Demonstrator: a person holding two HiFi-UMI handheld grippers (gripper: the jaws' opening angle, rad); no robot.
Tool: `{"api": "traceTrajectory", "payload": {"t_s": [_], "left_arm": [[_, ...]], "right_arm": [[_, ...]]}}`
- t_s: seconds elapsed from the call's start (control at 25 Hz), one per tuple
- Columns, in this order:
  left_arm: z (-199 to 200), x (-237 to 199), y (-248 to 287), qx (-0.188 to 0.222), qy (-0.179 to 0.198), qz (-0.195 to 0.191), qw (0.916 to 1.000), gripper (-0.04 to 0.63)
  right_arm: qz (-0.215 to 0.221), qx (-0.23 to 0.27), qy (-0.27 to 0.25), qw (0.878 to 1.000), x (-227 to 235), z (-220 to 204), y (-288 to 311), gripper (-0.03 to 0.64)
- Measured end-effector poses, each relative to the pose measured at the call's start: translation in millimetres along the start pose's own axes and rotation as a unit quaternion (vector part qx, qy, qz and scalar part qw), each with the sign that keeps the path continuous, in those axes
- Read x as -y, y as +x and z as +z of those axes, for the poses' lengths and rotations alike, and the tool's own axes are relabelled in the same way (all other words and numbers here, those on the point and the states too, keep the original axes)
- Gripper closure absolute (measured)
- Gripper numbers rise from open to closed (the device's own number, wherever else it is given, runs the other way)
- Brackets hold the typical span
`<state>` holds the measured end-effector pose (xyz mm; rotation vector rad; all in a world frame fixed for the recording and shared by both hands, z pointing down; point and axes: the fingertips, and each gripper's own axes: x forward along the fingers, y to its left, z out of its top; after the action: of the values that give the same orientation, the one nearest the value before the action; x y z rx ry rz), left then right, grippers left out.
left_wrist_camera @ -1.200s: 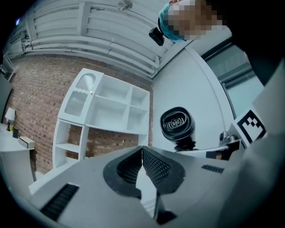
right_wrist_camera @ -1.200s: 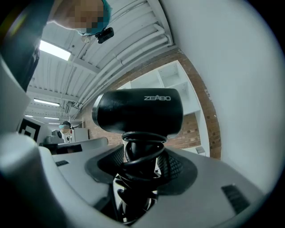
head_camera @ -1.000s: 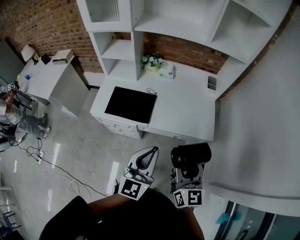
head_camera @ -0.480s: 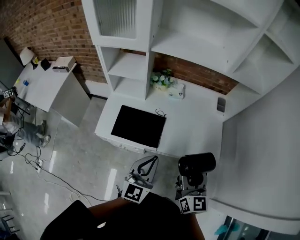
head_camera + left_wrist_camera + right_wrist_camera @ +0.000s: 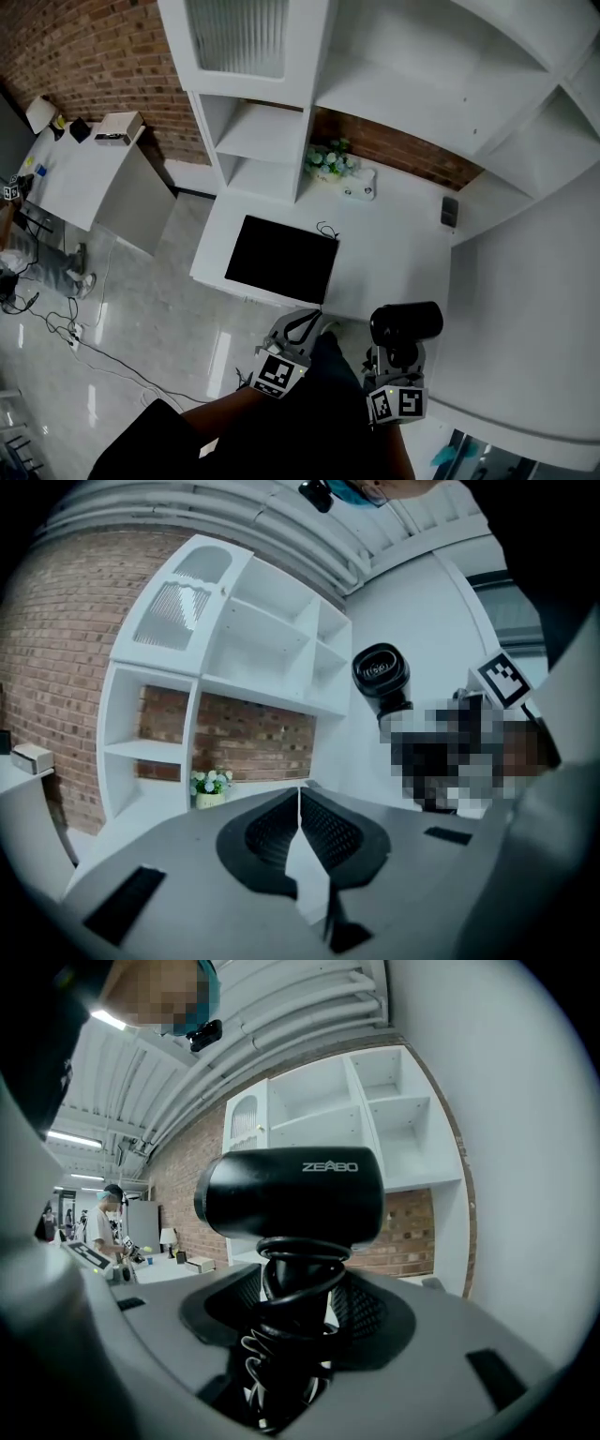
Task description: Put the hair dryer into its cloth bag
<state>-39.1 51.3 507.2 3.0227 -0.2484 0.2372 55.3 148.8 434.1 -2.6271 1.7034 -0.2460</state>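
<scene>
White desk (image 5: 398,246) — flat black cloth bag (image 5: 281,261); right gripper (image 5: 397,362) clamps cylindrical dryer (image 5: 406,322).

White desk (image 5: 398,262) — black cloth bag (image 5: 281,261) lying flat, flower pot (image 5: 330,161) at back, small grey device (image 5: 450,211)

A red brick wall (image 5: 94,47) is seen behind a tall white shelving unit (image 5: 267,136), whose upper left compartment is closed by a ribbed glass door (image 5: 239,33). A white desk (image 5: 403,248) is set beneath the shelves, with a pot of flowers (image 5: 330,161) placed at its back. The floor (image 5: 150,300) is laid in pale glossy tiles, across which cables (image 5: 103,352) are trailed. A second white table (image 5: 70,169) is stood at the left; strip lights (image 5: 73,1137) are lit overhead.
</scene>
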Motion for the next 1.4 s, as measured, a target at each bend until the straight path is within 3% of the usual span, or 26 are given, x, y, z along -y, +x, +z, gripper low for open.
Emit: {"api": "traceTrajectory", "payload": {"t_s": [0.16, 0.4, 0.6, 0.84, 0.96, 1.08, 1.28, 1.4], "left_arm": [[-29, -18, 17, -0.029, -0.013, 0.012, 0.9994, 0.575], [-73, -41, 55, -0.083, -0.004, 0.021, 0.9963, 0.575], [-126, -55, 89, -0.164, -0.018, 0.028, 0.9858, 0.574], [-172, -58, 139, -0.224, -0.007, -0.001, 0.9746, 0.552], [-201, -55, 158, -0.273, 0.001, -0.031, 0.9615, 0.465], [-230, -60, 167, -0.323, -0.004, -0.043, 0.9454, 0.430], [-263, -77, 176, -0.379, -0.057, -0.016, 0.9236, 0.428], [-276, -82, 183, -0.404, -0.069, -0.003, 0.9123, 0.430]], "right_arm": [[-0.007, -0.010, 0.001, 1.000, 13, -9, 22, 0.368], [0.004, -0.029, 0.015, 0.999, 28, -31, 65, 0.368], [0.021, -0.040, 0.006, 0.999, 34, -46, 97, 0.368], [0.044, -0.065, 0.004, 0.997, 45, -71, 131, 0.368], [0.043, -0.076, 0.006, 0.996, 54, -75, 141, 0.368], [0.038, -0.075, 0.010, 0.996, 64, -75, 147, 0.368], [0.034, -0.084, 0.012, 0.996, 82, -81, 153, 0.368], [0.028, -0.097, 0.008, 0.995, 98, -85, 158, 0.368]]}}
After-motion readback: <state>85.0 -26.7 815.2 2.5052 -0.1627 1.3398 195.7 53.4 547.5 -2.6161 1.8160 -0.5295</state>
